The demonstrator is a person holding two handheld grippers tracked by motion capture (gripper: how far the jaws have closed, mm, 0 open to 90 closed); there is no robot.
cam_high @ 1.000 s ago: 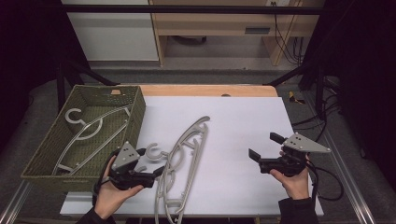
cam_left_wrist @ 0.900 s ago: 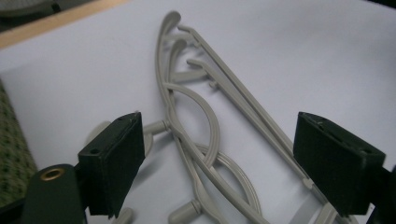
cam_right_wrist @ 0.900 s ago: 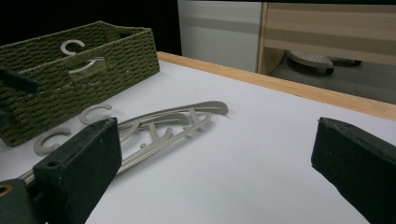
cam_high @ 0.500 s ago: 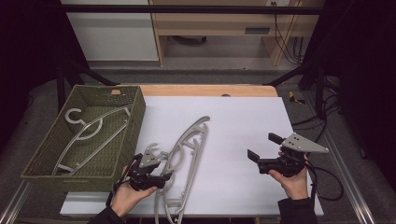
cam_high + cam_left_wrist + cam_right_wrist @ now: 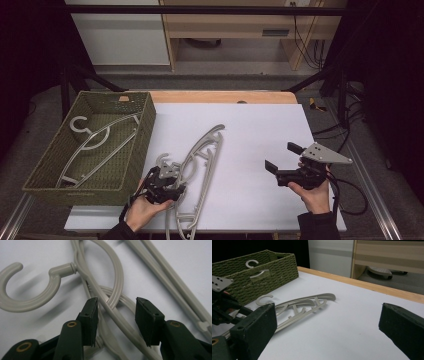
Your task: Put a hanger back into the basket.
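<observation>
Writing: I can read no brand, label or lettering on anything here.
Basket (image 5: 135, 150): green woven, at the table's left edge; 1 grey hanger (image 5: 95, 142) lies inside it.
My left gripper (image 5: 167, 182): down on the table just right of the basket's near corner; its jaws have just been closing and stand about half open, astride the thin bars of the hangers near the hook (image 5: 30, 293). In the left gripper view the left pad sits against a bar, the right pad stands clear, so nothing is gripped yet.
Hangers on the table (image 5: 200, 165): 2 or more grey ones stacked, flat on the white table (image 5: 260, 125); long axis runs from the near edge by my left hand up and to the right, hooks toward the basket.
Open room: bare white surface between the hangers and my right hand, and beyond them to the wooden far edge.
My right gripper (image 5: 282, 162): held above the table's right part, jaws wide apart, empty, pointing left toward the hangers.
</observation>
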